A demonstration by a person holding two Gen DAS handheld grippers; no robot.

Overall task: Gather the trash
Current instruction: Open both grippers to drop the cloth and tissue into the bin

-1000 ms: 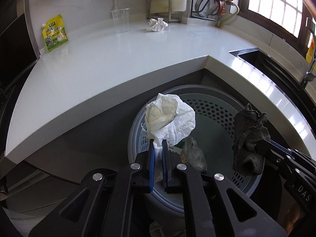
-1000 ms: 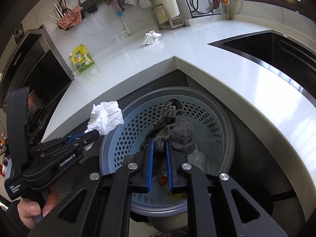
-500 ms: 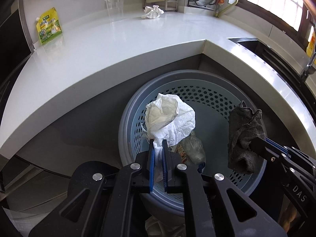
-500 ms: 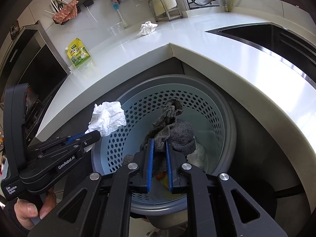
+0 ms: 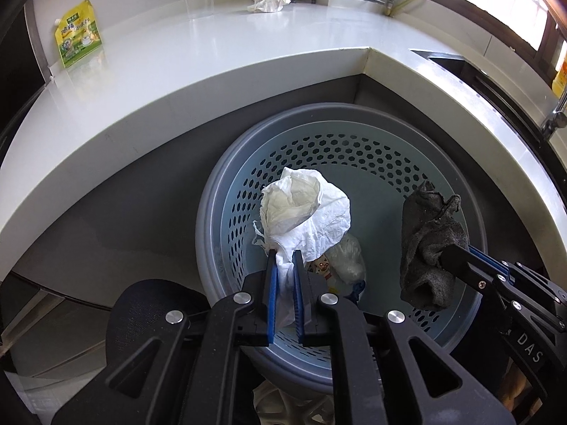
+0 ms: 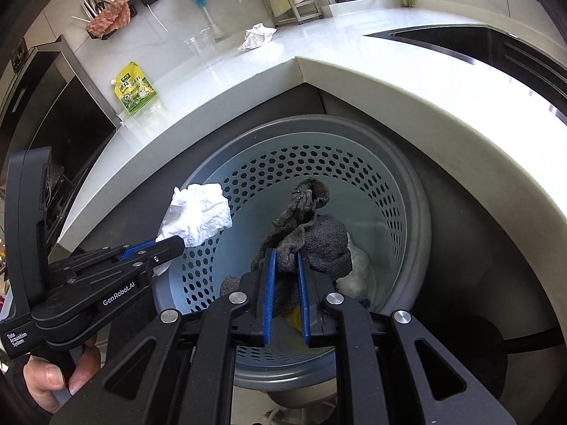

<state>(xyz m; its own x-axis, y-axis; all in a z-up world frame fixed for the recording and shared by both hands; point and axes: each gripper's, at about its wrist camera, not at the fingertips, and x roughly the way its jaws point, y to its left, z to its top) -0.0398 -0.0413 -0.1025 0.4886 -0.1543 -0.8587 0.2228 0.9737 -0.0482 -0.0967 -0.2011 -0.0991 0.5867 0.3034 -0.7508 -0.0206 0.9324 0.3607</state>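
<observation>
1. Over the perforated bin (image 5: pixel 354 163), the left gripper (image 5: pixel 283 258) is just beginning to loosen on the crumpled white tissue (image 5: pixel 304 209); let it drop inside the rim.
2. Over the bin's far side, the right gripper (image 6: pixel 285 258) stays clenched on the grey rag (image 6: pixel 312 233).
3. Release it likewise, clear of the wall.

basket (image 5: pixel 354 131) grey-blue, hexagon-perforated | tissue (image 5: pixel 304 209) white | cloth (image 5: pixel 428 244) dark grey | pouch (image 5: pixel 77 37) yellow-green
</observation>
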